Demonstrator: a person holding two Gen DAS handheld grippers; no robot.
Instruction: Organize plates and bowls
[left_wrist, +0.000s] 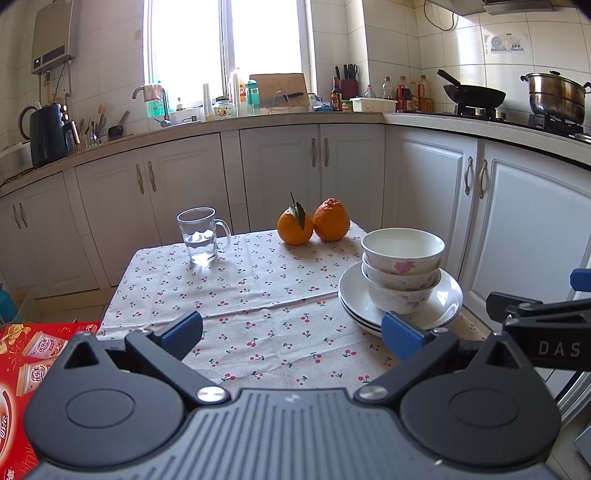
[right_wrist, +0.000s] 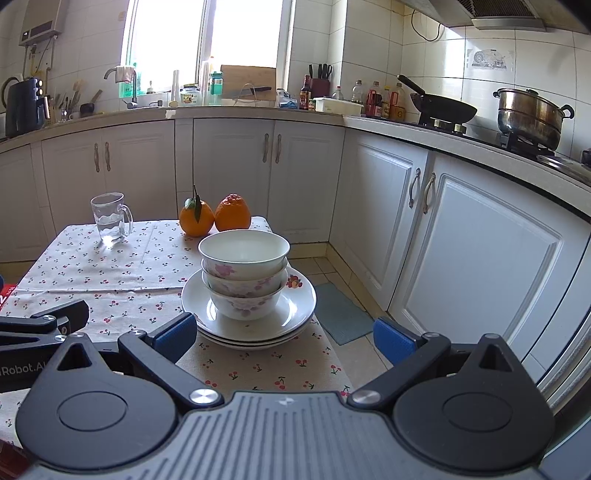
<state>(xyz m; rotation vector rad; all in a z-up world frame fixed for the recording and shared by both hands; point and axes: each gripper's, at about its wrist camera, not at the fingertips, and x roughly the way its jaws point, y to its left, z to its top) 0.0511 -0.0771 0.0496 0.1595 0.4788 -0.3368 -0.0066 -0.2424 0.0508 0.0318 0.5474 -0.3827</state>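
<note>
Three floral white bowls (left_wrist: 402, 271) (right_wrist: 243, 273) are nested inside one another on a stack of white plates (left_wrist: 448, 304) (right_wrist: 301, 304) at the right side of a small table. My left gripper (left_wrist: 291, 334) is open, held back over the cherry-print cloth, with the stack just beyond its right finger. The right gripper (right_wrist: 284, 334) is open too, just in front of the plates, nothing between its blue pads (right_wrist: 175, 332). The right gripper's body (left_wrist: 543, 325) shows at the edge of the left wrist view.
A glass mug (left_wrist: 201, 234) (right_wrist: 110, 218) with water and two oranges (left_wrist: 314, 221) (right_wrist: 214, 214) stand at the far side of the tablecloth (left_wrist: 258, 295) (right_wrist: 110, 273). A red box (left_wrist: 22, 362) lies at the left. White cabinets, a floor mat (right_wrist: 343, 314) and the stove lie beyond.
</note>
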